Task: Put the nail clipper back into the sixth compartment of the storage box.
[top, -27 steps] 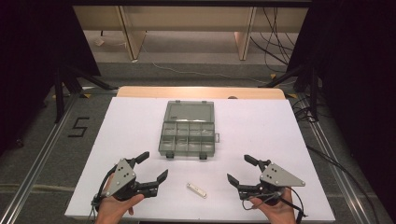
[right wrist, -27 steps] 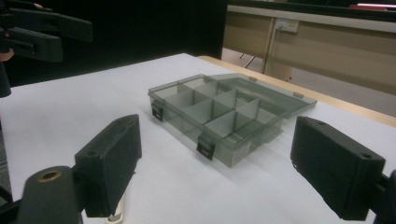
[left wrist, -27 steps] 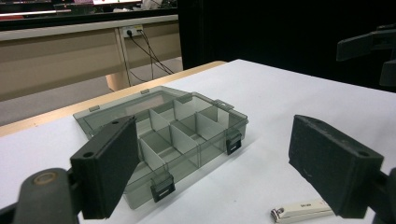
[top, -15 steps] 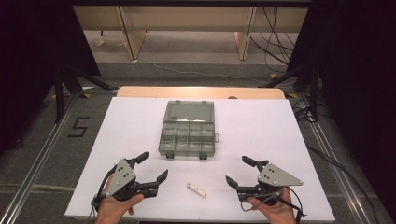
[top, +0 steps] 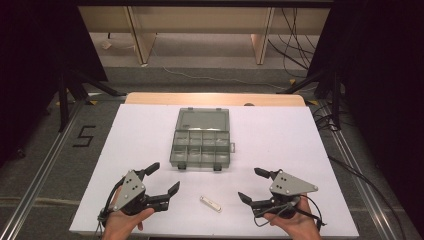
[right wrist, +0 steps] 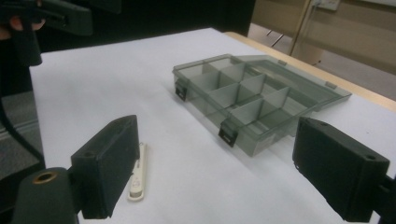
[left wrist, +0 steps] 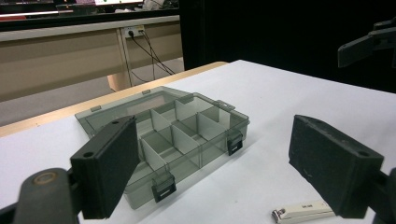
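Observation:
A grey see-through compartment box (top: 201, 147) lies open at the table's middle, its lid (top: 202, 120) folded back flat and its compartments empty. A small cream nail clipper (top: 210, 204) lies on the white surface in front of it, between my two grippers. My left gripper (top: 165, 176) is held at the front left, open and holding nothing. My right gripper (top: 249, 184) is held at the front right, also open and holding nothing. The left gripper view shows the box (left wrist: 187, 135) ahead and the clipper (left wrist: 301, 211) by the right jaw. In the right gripper view the clipper (right wrist: 137, 172) lies beside the left jaw, with the box (right wrist: 247, 98) beyond.
The white table top (top: 140, 135) has a wooden far edge (top: 215, 98). Beyond it stand desk legs (top: 137, 35) and loose cables (top: 295, 30). Dark stands flank the table on both sides. A "5" (top: 84, 136) is marked on the floor at the left.

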The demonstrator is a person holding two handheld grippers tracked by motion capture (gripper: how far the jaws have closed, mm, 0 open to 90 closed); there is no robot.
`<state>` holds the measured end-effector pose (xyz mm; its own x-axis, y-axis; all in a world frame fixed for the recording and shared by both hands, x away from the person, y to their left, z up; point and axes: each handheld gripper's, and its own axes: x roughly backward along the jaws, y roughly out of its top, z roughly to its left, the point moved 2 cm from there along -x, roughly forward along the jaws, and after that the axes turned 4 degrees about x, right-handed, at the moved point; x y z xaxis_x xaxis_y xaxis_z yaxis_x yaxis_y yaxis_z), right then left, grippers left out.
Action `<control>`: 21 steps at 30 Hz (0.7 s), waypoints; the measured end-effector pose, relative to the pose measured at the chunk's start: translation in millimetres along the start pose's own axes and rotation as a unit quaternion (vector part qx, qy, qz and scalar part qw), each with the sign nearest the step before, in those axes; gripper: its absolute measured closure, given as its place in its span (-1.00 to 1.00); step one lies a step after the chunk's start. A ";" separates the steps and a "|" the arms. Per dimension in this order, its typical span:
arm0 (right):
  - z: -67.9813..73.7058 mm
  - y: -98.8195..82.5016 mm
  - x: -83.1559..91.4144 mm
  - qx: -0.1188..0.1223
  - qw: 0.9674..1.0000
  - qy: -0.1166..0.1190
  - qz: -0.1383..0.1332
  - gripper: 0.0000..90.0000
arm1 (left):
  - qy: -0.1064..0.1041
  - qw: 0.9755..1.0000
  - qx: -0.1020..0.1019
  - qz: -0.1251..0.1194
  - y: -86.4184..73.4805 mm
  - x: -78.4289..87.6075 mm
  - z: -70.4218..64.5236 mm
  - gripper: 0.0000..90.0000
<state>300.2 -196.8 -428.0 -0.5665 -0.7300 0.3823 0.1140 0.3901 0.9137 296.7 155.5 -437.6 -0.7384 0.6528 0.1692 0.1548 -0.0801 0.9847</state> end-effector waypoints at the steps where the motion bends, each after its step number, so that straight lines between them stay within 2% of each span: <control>1: 0.6 0.8 -1.4 0.004 1.000 0.004 0.005 -0.65 | 0.000 1.000 0.000 0.000 0.0 0.0 0.1 -0.65; 3: 2.0 1.9 -2.8 0.005 1.000 0.007 0.010 -0.65 | 0.001 1.000 0.000 0.000 -0.1 -0.1 0.0 -0.65; 5: 4.2 6.4 -7.5 0.020 0.999 0.022 0.029 -0.65 | 0.002 1.000 0.000 0.000 -0.3 0.1 -0.1 -0.65; 8: 7.3 11.9 -13.2 0.030 0.998 0.035 0.045 -0.65 | 0.002 1.000 0.002 -0.001 -0.2 0.4 -0.1 -0.65; 12: 12.4 15.4 -20.1 0.042 0.997 0.048 0.052 -0.65 | 0.002 1.000 0.002 -0.001 -0.4 0.4 0.2 -0.65; 15: 18.7 17.4 -28.6 0.066 0.992 0.071 0.076 -0.62 | 0.004 1.000 0.003 -0.001 -0.4 0.4 0.2 -0.65; 17: 21.5 18.1 -32.1 0.081 0.990 0.077 0.091 -0.58 | 0.004 1.000 0.002 -0.002 -0.3 0.6 0.3 -0.65; 20: 23.7 19.2 -36.1 0.084 0.988 0.084 0.098 -0.57 | 0.005 1.000 0.003 -0.002 -0.4 0.6 0.5 -0.65; 21: 25.4 20.5 -40.2 0.087 0.986 0.091 0.108 -0.57 | 0.004 1.000 0.003 -0.002 -0.3 0.8 0.4 -0.65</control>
<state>304.5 -145.2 -428.1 -0.3860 -0.7018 0.5988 0.0658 0.6265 0.7766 296.4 156.3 -437.8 -0.7447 0.6467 0.1650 0.1547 -0.0732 0.9852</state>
